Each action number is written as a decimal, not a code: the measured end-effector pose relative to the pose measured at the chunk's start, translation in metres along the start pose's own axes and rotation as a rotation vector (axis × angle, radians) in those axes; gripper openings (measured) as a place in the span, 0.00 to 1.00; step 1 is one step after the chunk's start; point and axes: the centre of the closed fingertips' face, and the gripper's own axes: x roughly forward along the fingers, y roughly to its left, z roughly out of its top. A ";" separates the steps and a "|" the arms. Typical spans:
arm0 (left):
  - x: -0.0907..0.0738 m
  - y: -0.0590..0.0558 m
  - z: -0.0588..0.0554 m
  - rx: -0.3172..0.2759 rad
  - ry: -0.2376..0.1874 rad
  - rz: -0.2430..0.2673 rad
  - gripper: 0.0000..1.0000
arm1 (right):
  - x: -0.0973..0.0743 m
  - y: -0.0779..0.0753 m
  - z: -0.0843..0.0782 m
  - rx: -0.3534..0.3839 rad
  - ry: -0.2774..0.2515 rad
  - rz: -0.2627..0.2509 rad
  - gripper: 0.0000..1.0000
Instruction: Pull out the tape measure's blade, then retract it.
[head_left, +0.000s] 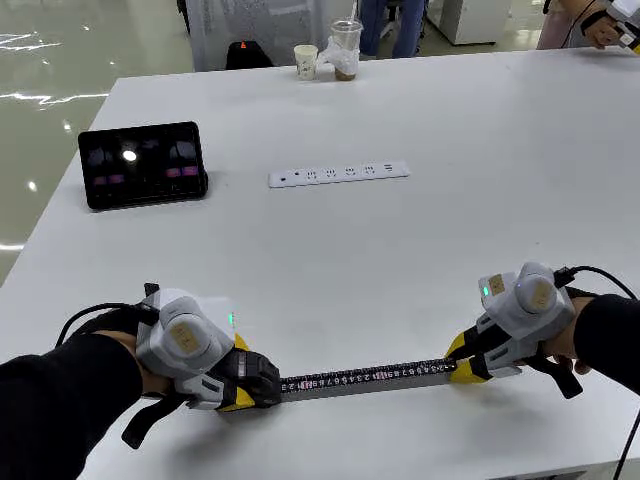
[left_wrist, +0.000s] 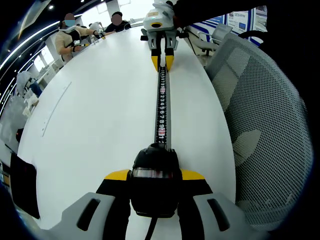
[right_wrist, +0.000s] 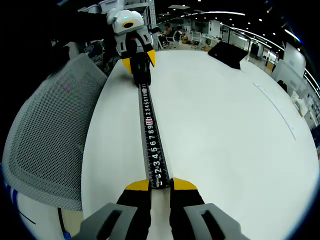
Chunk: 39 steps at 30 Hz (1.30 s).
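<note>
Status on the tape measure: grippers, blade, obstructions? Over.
Left gripper shut on case. Right gripper shut on blade, blade extended. Power strip, tablet well off.

Bright, even overhead light, head view sharp. Bench near white-out at far edge; glare streaks on floor, lamp spot on tablet. Shadows faint, soft. Both gripper views: heavy fisheye bend at edges, ceiling strips flare. Blade digits legible close, smeared far; people at back soft.

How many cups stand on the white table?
2: a paper cup and a clear plastic cup, side by side at the table's far edge; none appear hidden.
</note>
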 end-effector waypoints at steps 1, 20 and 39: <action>0.000 0.000 0.000 -0.001 -0.001 0.000 0.30 | 0.000 0.000 0.000 0.006 -0.001 0.000 0.10; 0.002 0.000 0.000 0.008 0.030 -0.007 0.31 | 0.002 0.000 0.000 -0.025 0.060 0.001 0.12; -0.010 0.012 -0.004 -0.073 0.042 0.002 0.43 | -0.004 0.001 0.008 -0.080 0.104 -0.028 0.14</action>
